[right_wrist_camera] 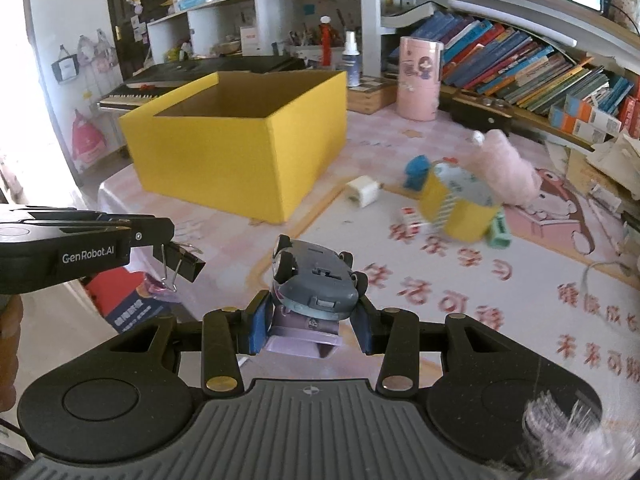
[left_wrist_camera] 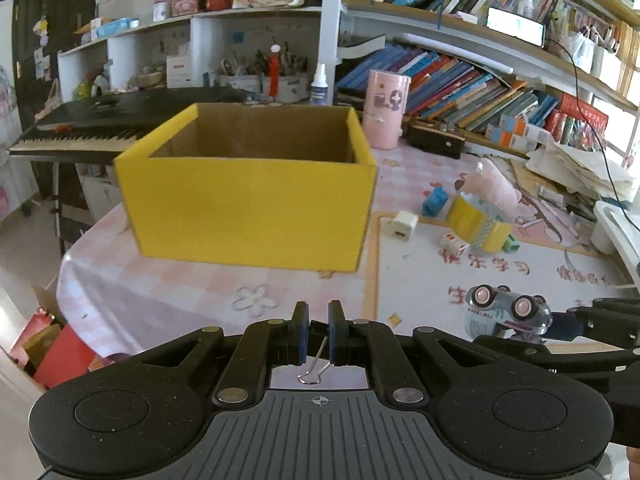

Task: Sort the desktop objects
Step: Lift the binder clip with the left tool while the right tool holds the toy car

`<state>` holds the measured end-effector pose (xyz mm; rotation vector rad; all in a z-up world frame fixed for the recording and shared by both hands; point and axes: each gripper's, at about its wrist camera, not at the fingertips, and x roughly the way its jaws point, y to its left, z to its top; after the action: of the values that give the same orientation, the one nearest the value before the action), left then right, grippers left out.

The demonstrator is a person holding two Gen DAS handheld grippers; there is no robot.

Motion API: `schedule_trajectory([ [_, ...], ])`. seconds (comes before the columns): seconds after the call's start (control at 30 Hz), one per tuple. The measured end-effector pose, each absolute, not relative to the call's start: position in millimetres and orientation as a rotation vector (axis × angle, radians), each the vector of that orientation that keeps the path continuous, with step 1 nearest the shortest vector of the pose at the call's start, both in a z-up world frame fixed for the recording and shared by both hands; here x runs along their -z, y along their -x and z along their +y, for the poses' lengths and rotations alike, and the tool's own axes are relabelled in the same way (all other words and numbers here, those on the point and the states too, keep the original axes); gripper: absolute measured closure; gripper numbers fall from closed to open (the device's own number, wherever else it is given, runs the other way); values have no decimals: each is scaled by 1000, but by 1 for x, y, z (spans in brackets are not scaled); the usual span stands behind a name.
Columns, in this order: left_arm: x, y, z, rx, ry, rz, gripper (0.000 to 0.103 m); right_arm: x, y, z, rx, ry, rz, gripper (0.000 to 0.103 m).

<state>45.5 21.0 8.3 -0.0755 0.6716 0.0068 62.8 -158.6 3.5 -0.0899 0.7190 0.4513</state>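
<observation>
An open yellow cardboard box point(left_wrist_camera: 248, 196) stands on the pink tablecloth, also in the right wrist view point(right_wrist_camera: 236, 148). My left gripper point(left_wrist_camera: 318, 334) is shut on a black binder clip point(left_wrist_camera: 318, 350), held above the table's near edge in front of the box; the clip shows from the side in the right wrist view point(right_wrist_camera: 184, 266). My right gripper point(right_wrist_camera: 310, 326) is shut on a grey toy car point(right_wrist_camera: 314, 284), lifted above the table to the right of the left gripper. The car also shows in the left wrist view point(left_wrist_camera: 506, 312).
Loose items lie right of the box: a white charger cube point(right_wrist_camera: 362, 191), a blue block point(right_wrist_camera: 416, 170), a yellow tape roll point(right_wrist_camera: 456, 200), a pink plush point(right_wrist_camera: 504, 168), a green eraser point(right_wrist_camera: 498, 232). A pink canister point(right_wrist_camera: 418, 78), keyboard point(left_wrist_camera: 80, 128) and bookshelves point(right_wrist_camera: 520, 68) stand behind.
</observation>
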Motion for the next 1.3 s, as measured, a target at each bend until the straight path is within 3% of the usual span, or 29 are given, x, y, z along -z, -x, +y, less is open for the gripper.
schedule_trajectory([
  [0.6, -11, 11, 87, -5, 64, 636, 95, -2, -1, -87, -450, 72, 698, 63],
  [1.3, -17, 25, 110, -40, 104, 591, 95, -11, 7, -58, -497, 137, 673, 63],
])
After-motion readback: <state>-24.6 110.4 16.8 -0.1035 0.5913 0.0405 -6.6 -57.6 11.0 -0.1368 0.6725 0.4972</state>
